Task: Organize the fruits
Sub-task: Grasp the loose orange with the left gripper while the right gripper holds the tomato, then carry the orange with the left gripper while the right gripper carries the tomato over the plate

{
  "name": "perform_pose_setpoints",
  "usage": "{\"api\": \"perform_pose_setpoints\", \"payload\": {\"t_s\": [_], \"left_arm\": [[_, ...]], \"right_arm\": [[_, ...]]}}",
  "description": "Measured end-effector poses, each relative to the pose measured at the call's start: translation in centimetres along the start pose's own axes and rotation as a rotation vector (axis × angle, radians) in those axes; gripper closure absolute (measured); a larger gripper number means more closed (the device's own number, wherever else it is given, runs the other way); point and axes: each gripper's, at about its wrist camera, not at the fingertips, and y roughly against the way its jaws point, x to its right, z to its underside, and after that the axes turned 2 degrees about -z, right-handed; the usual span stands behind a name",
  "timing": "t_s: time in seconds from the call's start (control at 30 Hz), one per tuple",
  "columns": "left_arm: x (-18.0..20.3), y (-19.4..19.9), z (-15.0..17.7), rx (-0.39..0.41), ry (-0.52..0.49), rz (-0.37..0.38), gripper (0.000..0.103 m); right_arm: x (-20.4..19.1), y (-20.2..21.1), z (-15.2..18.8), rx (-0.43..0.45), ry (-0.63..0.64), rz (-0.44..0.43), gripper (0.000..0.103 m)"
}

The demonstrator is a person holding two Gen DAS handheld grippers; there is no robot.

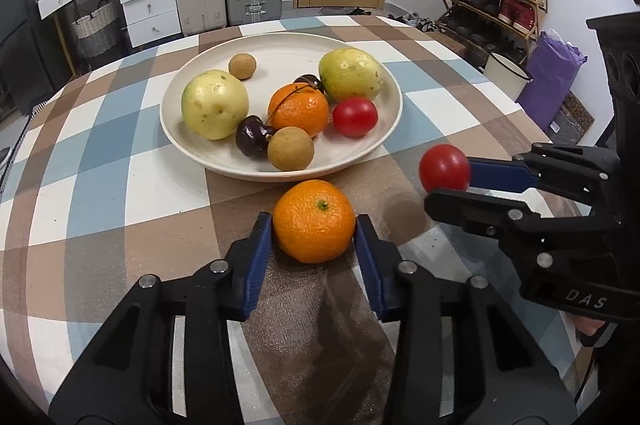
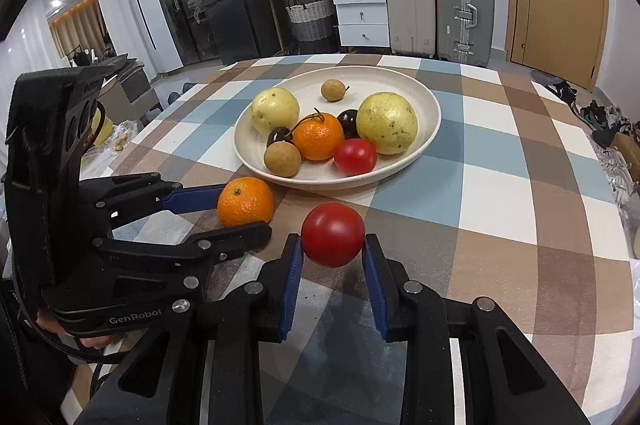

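- The left gripper (image 1: 314, 225) is clamped on a mandarin (image 1: 314, 221): both blue pads press its sides, and it rests on the checked tablecloth (image 1: 100, 193) just short of the plate (image 1: 280, 49).
- The right gripper (image 2: 332, 252) is clamped on a red tomato (image 2: 333, 234), raised between its fingertips.
- Step in hand, as I judge it: both fruits gripped, neither yet plated.
- Next move calls for lifting the mandarin clear, carrying it ahead of the jaws over the rim, and releasing onto a bare patch.
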Motion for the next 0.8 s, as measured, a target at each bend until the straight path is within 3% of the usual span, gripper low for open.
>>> {"api": "perform_pose_setpoints", "payload": {"t_s": [0.3,0.8], "left_arm": [[-0.7,0.6,0.2,0.013,0.028,0.013,0.065],[-2.0,4.6,-0.5,0.1,0.062,-0.013,0.065]], "right_arm": [[0.0,0.0,0.0,-0.001,0.0,0.002,0.072],[-0.7,2.0,-1.4,0.047,0.029,0.001,0.072]]}}
